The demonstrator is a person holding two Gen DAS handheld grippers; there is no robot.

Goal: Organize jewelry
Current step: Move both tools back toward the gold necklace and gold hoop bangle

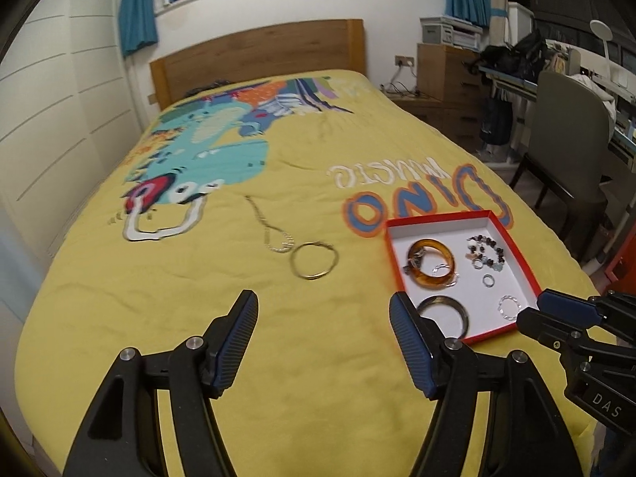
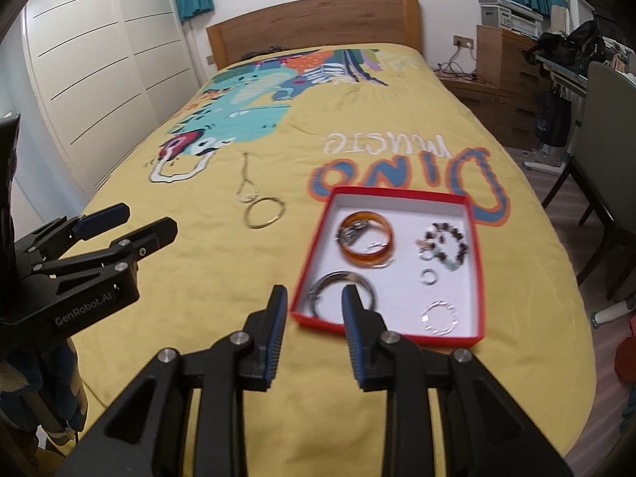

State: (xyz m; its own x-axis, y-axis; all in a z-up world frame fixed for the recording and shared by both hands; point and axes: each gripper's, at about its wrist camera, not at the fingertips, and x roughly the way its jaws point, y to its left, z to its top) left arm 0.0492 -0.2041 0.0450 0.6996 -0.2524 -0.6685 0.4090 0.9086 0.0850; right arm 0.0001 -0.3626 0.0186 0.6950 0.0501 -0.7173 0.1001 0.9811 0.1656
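A red box (image 1: 516, 238) (image 2: 397, 194) with a white inside lies on the yellow bedspread. It holds an amber bangle (image 1: 433, 264) (image 2: 367, 240), a dark metal bangle (image 1: 443, 310) (image 2: 342, 288), a beaded bracelet (image 1: 487, 252) (image 2: 447, 244), a small ring (image 1: 488, 280) (image 2: 429, 277) and a thin silver bracelet (image 1: 508, 307) (image 2: 439, 318). A thin gold bangle (image 1: 314, 260) (image 2: 265, 211) and a silver chain (image 1: 270, 230) (image 2: 246, 187) lie on the bedspread left of the box. My left gripper (image 1: 322, 312) is open and empty, above the bedspread short of the gold bangle. My right gripper (image 2: 314, 298) is open and empty at the box's near left corner.
The bed (image 1: 198, 318) has a wooden headboard (image 1: 258, 55) at the far end. White wardrobe doors (image 2: 99, 59) stand on the left. A chair (image 1: 564, 139), desk and wooden drawers (image 2: 508, 63) stand on the right.
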